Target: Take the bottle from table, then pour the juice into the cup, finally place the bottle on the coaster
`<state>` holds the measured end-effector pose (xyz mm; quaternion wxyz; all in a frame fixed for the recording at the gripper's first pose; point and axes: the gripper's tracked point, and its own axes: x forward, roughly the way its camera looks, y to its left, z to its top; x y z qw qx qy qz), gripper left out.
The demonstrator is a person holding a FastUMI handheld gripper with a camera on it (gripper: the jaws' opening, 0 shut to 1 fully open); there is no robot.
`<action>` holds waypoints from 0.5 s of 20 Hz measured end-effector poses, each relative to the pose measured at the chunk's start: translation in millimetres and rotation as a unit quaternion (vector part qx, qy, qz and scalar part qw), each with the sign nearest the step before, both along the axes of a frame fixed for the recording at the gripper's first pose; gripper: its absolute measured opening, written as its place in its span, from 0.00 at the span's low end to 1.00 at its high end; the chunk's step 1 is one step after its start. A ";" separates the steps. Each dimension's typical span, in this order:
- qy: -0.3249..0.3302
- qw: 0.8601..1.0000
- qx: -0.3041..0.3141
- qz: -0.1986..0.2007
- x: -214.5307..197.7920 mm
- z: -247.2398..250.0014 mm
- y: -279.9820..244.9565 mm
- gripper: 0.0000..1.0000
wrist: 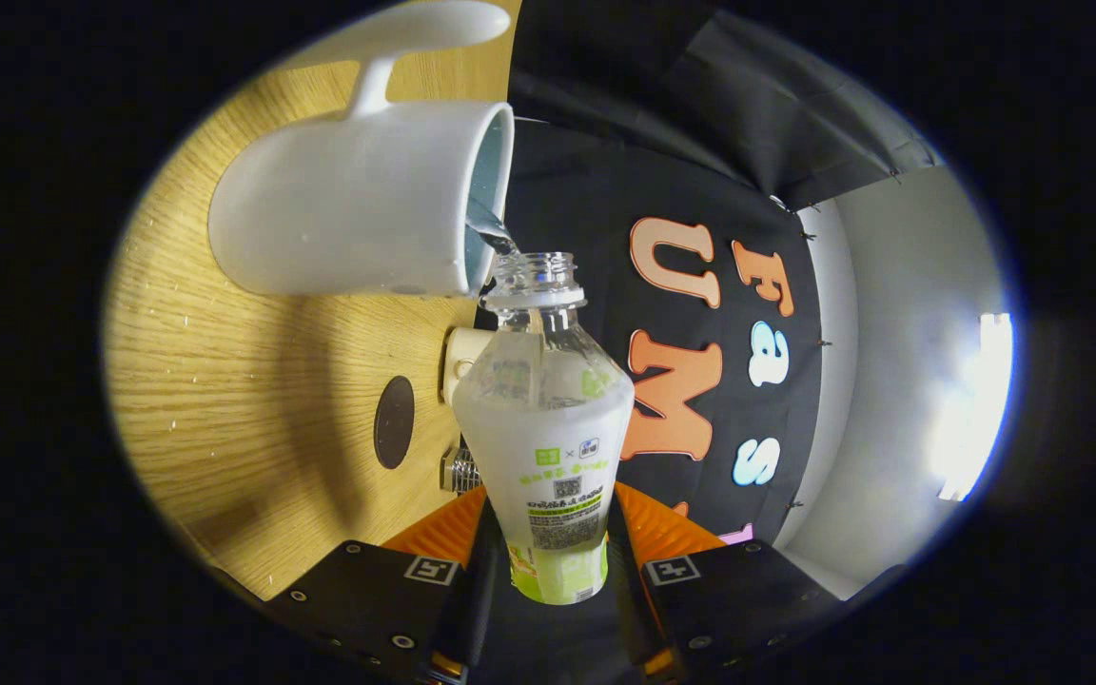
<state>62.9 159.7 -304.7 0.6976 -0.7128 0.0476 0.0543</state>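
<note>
wood-grain desk (225,400) behind, carrying a dark round coaster (394,421), a small cream fitting (461,360) and a metal clip (460,470) just beside the bottle. glossy white handled cup (358,209) just ahead. clear plastic bottle (548,419), shouldered, uncapped, green-and-white label, tipped, thin stream running from neck into cup's mouth. gripper (553,571) jaws clamped on the bottle's lower body.

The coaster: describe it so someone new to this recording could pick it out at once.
Start from the wooden table, where the white cup is taking a stream from the bottle held between the gripper fingers. The coaster lies flat on the wood beside the bottle's body, apart from the cup. It is the only small dark round disc there.
</note>
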 end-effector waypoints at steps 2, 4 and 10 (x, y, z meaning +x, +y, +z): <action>-0.001 1.000 -0.003 0.001 -0.1 0.5 0.1 0.57; -0.005 1.000 -0.006 0.002 1.5 2.6 0.1 0.57; -0.016 1.000 -0.018 0.008 3.6 14.0 0.4 0.57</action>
